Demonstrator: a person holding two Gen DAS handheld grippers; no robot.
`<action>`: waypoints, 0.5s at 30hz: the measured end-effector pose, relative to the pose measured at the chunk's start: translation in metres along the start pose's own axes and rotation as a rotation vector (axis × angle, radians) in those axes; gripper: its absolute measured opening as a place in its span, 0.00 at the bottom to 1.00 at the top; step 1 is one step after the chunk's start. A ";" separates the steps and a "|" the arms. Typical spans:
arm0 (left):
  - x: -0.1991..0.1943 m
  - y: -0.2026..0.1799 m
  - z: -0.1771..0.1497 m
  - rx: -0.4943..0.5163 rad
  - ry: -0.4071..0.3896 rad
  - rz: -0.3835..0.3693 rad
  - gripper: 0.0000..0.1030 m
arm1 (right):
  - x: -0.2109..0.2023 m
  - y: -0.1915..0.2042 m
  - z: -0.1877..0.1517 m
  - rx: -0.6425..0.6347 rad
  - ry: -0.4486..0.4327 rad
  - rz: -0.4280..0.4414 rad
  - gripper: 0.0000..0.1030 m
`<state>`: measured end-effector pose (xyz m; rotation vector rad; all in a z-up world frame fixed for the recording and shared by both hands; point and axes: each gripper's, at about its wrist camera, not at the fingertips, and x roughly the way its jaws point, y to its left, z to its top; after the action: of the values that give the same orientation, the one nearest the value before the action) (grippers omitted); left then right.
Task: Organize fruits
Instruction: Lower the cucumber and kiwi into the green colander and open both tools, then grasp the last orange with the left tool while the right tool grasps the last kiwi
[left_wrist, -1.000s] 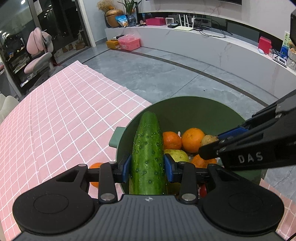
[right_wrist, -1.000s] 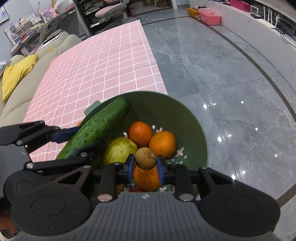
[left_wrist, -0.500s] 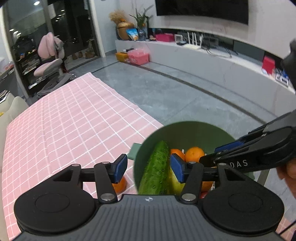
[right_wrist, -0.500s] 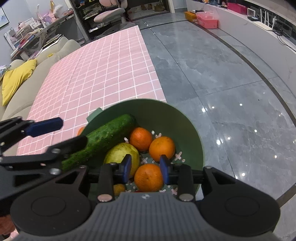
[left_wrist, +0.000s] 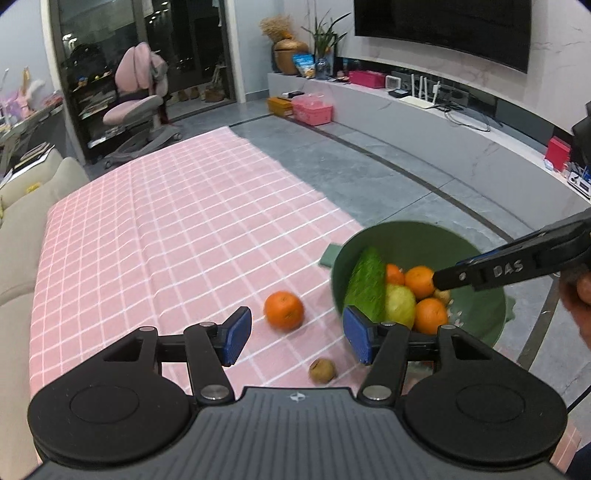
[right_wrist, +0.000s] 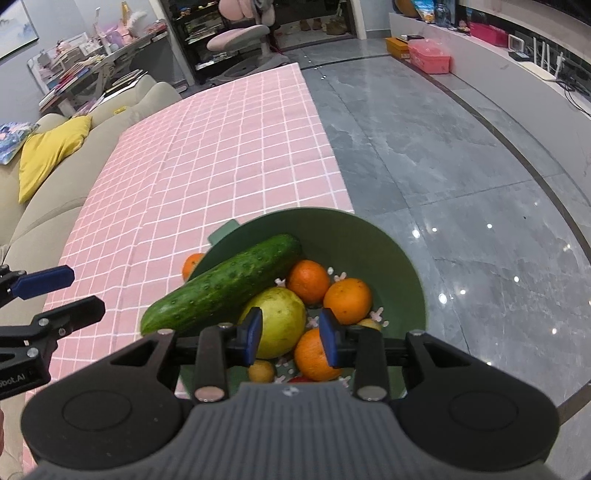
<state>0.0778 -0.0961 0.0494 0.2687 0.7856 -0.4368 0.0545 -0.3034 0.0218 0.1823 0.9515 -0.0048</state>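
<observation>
A green bowl (left_wrist: 410, 236) (right_wrist: 388, 247) stands at the near right edge of the pink checked tablecloth (left_wrist: 166, 229). It holds a cucumber (right_wrist: 225, 284) (left_wrist: 365, 284), a yellow-green pear (right_wrist: 280, 321), several oranges (right_wrist: 347, 299) and small brown fruits. An orange (left_wrist: 283, 309) and a small brown fruit (left_wrist: 322, 370) lie on the cloth left of the bowl. My left gripper (left_wrist: 295, 336) is open and empty above the cloth, over these two. My right gripper (right_wrist: 290, 338) is open and empty above the bowl.
A beige sofa (right_wrist: 40, 199) with a yellow cushion (right_wrist: 48, 151) runs along the table's left side. Grey tiled floor (right_wrist: 461, 166) lies right of the table. A pink chair (left_wrist: 136, 99) and a long low TV bench (left_wrist: 461, 122) stand further off.
My left gripper let go of the cucumber, which now lies in the bowl, and drew back left. My right gripper released the small brown fruit into the bowl and rose.
</observation>
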 end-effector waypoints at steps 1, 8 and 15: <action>0.000 0.002 -0.003 -0.003 0.006 0.008 0.66 | 0.000 0.002 -0.001 -0.007 -0.002 0.002 0.30; -0.010 0.029 -0.023 -0.026 0.032 0.034 0.66 | -0.011 0.030 -0.011 -0.072 -0.031 0.046 0.30; -0.012 0.052 -0.049 -0.027 0.068 0.062 0.66 | -0.021 0.069 -0.033 -0.167 -0.055 0.101 0.30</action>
<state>0.0646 -0.0276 0.0285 0.2826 0.8471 -0.3600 0.0216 -0.2321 0.0303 0.0751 0.8822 0.1610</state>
